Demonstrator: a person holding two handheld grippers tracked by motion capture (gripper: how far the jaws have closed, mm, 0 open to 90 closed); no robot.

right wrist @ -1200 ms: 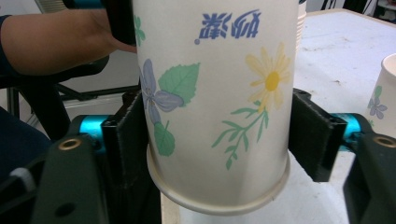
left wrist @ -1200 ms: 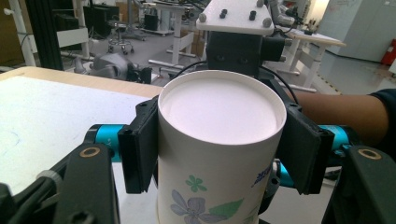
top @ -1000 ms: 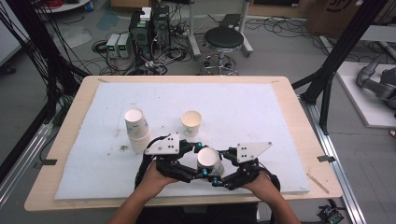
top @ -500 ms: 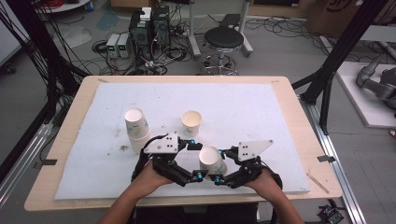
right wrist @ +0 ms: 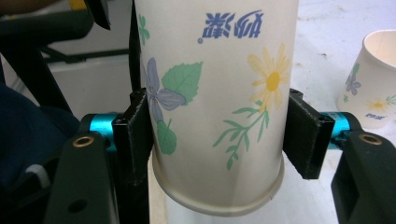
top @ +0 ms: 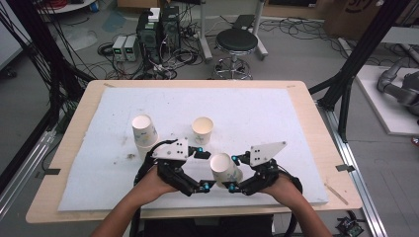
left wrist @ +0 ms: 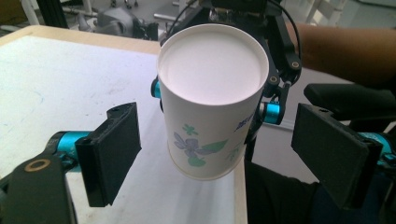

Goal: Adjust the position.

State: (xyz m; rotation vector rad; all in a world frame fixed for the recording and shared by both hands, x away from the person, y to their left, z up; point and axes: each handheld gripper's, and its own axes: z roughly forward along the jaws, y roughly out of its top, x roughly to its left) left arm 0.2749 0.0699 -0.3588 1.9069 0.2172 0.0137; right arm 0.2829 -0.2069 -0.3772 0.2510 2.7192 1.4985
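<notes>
High view, left to right: a stack of paper cups (top: 144,133) stands upside down on the left part of the white mat (top: 296,118), which covers the wooden table (top: 316,123). Just to its right and nearer the person, the left gripper (top: 203,169) is held low over the mat with its 2 jaws spread apart and nothing between them; in the left gripper view the 2 black pads (left wrist: 112,151) stand well to either side of the floral cup (left wrist: 211,100) without touching it. Farther back, near the middle of the mat, 1 single cup (top: 202,130) stands upright with its mouth open to the camera. To the right of the left gripper, the floral cup (top: 225,168) is held inverted and tilted, lifted off the mat near the table's near edge, between the 2 grippers. The right gripper (top: 236,173) has its jaws pressed against opposite sides of this cup; in the right gripper view the right gripper (right wrist: 217,140) shows both pads (right wrist: 303,135) flat against the wall of the floral cup (right wrist: 217,93), close to its rim, which points downward, with printed flowers and lettering seen upside down. The single cup (right wrist: 373,79) appears at the far right of that view, standing on the mat. The person's forearms enter from the near edge.
</notes>
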